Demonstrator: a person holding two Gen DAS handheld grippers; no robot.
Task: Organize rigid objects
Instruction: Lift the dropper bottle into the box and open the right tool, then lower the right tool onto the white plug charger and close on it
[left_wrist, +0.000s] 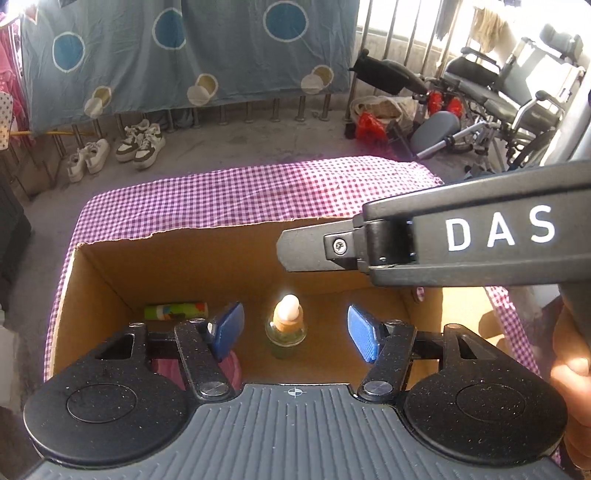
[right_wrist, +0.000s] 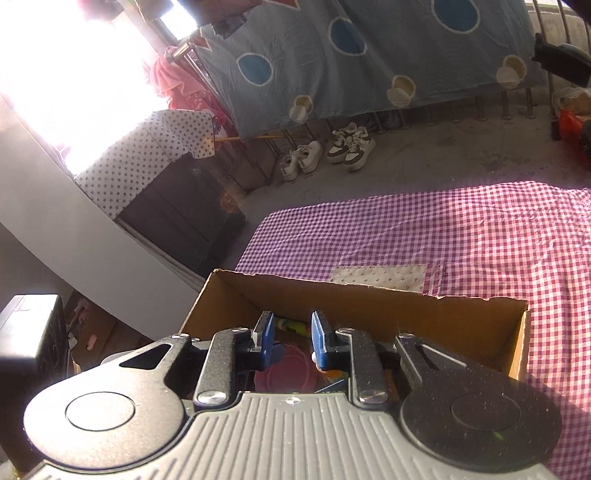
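An open cardboard box (left_wrist: 229, 229) stands on a purple checked tablecloth (left_wrist: 258, 192). A small bottle (left_wrist: 286, 326) with an orange collar and white cap stands upright on its floor. My left gripper (left_wrist: 295, 332) hangs open over the box. Its blue pads (left_wrist: 229, 328) flank the bottle without touching it. A green printed tube (left_wrist: 175, 311) lies at the box's back left, and something pink (left_wrist: 231, 365) lies under the left finger. My right gripper (right_wrist: 293, 341) is over the same box (right_wrist: 369, 291), pads narrowly apart and holding nothing. Through the gap I see the tube (right_wrist: 293, 326) and a pink round thing (right_wrist: 284, 369).
The right gripper's black body (left_wrist: 461, 240) reaches across the box's right side in the left wrist view, with a person's hand (left_wrist: 570, 369) behind it. Shoes (left_wrist: 140, 144), a wheelchair (left_wrist: 498, 96) and a hanging blue sheet (left_wrist: 184, 48) lie beyond the table. A dark cabinet (right_wrist: 184, 206) stands left.
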